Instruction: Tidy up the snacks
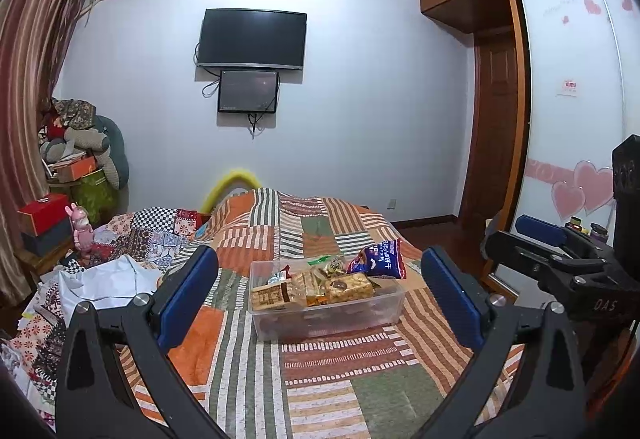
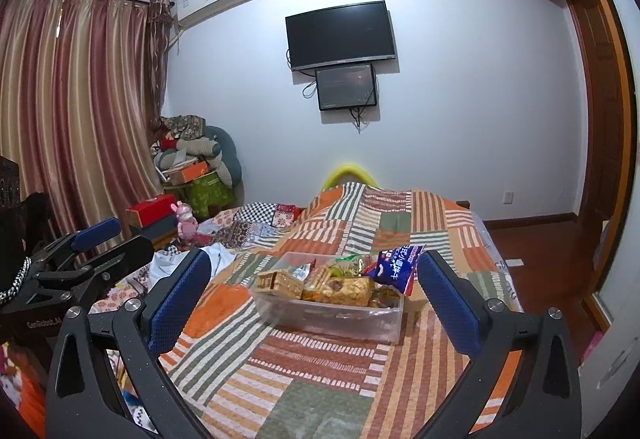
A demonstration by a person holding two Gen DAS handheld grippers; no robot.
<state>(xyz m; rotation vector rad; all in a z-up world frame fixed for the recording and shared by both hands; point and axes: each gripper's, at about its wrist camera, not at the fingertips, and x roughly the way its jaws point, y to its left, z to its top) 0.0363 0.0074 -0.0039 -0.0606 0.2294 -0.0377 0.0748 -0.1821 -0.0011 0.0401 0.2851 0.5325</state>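
Both grippers wide apart and empty above the patchwork bedspread; snack container ahead of them.

Left gripper [image 1: 320, 293], black-framed with blue padded fingers [image 1: 188, 295], has its jaws spread wide with nothing between them; right gripper [image 2: 312, 297], of the same build, is likewise spread wide and empty. Each appears in the other's view: the right at 3 o'clock in the left wrist view, the left at 9 o'clock in the right wrist view. Clear rectangular plastic container [image 1: 360, 313] rests on the striped orange, green and brown patchwork bedspread [image 1: 320, 379], at 12 o'clock from both grippers and apart from their pads. It holds mixed snack packets, tan biscuit packs among them; a blue foil snack bag [image 1: 378, 259] leans at its far right corner. Black wall-mounted television [image 1: 253, 39] hangs beyond.
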